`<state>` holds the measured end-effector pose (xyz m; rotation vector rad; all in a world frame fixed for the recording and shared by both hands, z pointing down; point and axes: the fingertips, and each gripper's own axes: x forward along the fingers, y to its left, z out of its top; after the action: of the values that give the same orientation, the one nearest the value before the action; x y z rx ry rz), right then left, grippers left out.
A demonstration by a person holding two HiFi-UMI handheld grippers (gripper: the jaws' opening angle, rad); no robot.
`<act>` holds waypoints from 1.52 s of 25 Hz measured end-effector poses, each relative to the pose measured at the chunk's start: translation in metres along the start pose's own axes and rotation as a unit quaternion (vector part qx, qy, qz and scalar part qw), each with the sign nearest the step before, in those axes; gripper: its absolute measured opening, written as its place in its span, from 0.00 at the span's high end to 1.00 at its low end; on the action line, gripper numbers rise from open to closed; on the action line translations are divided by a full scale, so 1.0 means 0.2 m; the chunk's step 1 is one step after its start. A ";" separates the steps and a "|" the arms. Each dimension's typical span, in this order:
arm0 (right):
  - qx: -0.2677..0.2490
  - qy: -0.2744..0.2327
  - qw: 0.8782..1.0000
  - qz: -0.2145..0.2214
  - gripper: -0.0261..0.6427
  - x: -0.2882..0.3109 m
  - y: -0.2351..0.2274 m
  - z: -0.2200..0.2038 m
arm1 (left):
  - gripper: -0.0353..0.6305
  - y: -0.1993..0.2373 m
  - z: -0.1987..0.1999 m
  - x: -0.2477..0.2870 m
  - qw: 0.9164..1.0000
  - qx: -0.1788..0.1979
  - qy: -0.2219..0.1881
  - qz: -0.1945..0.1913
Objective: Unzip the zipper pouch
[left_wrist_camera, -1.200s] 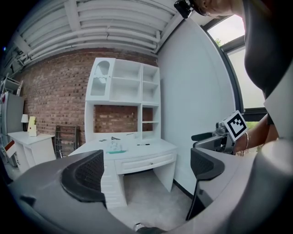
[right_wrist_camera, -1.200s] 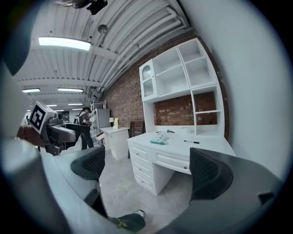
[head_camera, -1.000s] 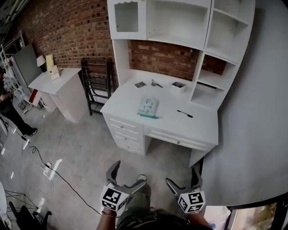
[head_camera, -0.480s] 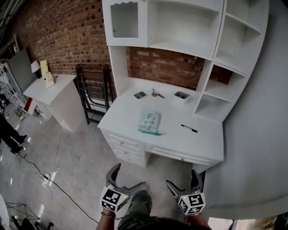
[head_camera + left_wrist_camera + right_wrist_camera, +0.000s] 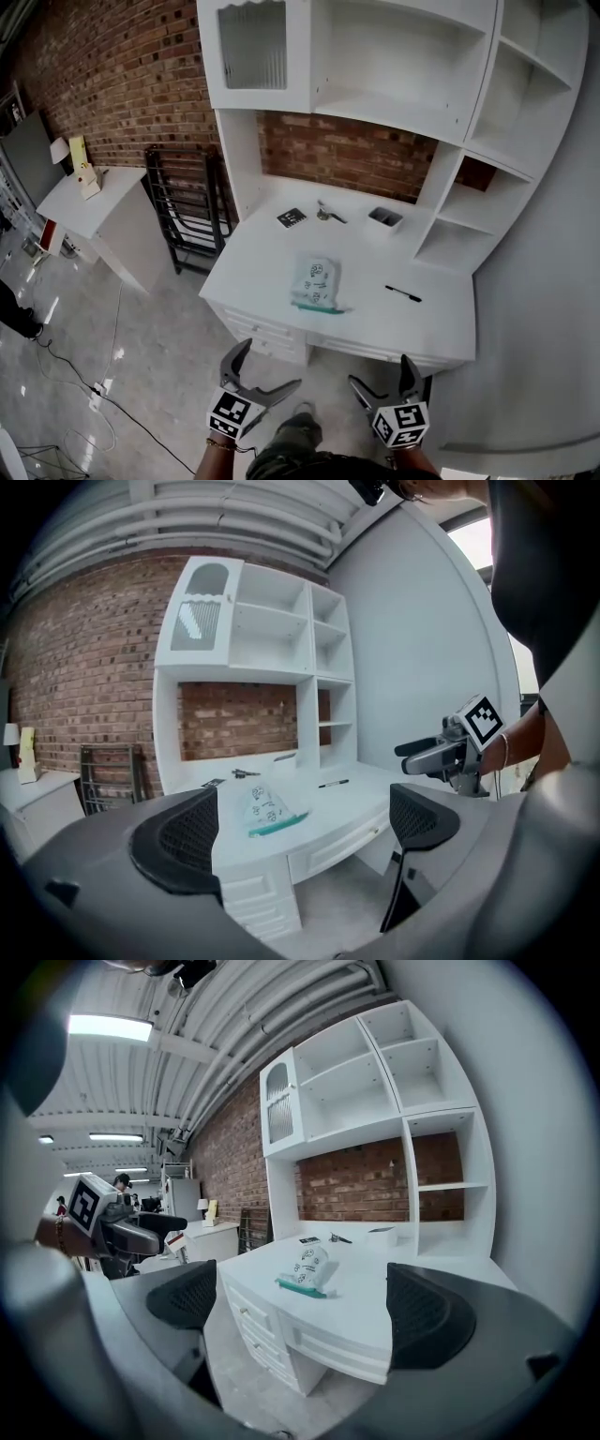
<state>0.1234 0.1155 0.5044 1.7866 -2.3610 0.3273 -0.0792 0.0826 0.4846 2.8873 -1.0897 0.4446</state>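
A pale patterned zipper pouch (image 5: pixel 314 281) with a teal zipper edge lies flat near the front of the white desk (image 5: pixel 253 272). The same pouch (image 5: pixel 267 812) shows between the jaws in the left gripper view, and the pouch (image 5: pixel 307 1270) sits on the desk in the right gripper view. My left gripper (image 5: pixel 261 375) and right gripper (image 5: pixel 382 378) hang low at the bottom of the head view, short of the desk's front edge. Both are open and hold nothing.
On the desk lie a black pen (image 5: pixel 404 294), a small dark card (image 5: pixel 292 217), keys (image 5: pixel 325 215) and a small tray (image 5: pixel 385 218). A hutch with shelves (image 5: pixel 394 56) rises behind. A black rack (image 5: pixel 183 211) and a white side table (image 5: pixel 89 202) stand left. Cables (image 5: pixel 103 375) cross the floor.
The view has drawn closer to the desk, which now sits lower and larger in the head view. Both grippers keep their open pose at the bottom.
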 end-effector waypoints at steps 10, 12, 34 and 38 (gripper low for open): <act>0.015 -0.006 1.000 -0.016 0.12 0.38 -0.05 0.11 | 0.10 0.26 -0.06 0.20 0.999 0.012 0.008 -0.051; 0.021 -0.004 1.000 -0.017 0.12 0.43 -0.05 0.12 | 0.10 0.28 -0.09 0.23 0.997 0.013 0.017 -0.071; 0.017 0.007 1.000 -0.013 0.13 0.68 -0.07 0.14 | 0.22 0.55 -0.41 0.48 0.982 0.082 0.114 -0.125; 0.019 0.009 1.000 -0.023 0.13 0.72 -0.12 0.15 | 0.24 0.60 -0.45 0.60 0.977 0.093 0.129 -0.144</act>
<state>0.1075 -0.0329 0.5140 1.8443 -2.3123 0.3823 -0.0940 -0.0755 0.5935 2.9619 -0.6113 0.9147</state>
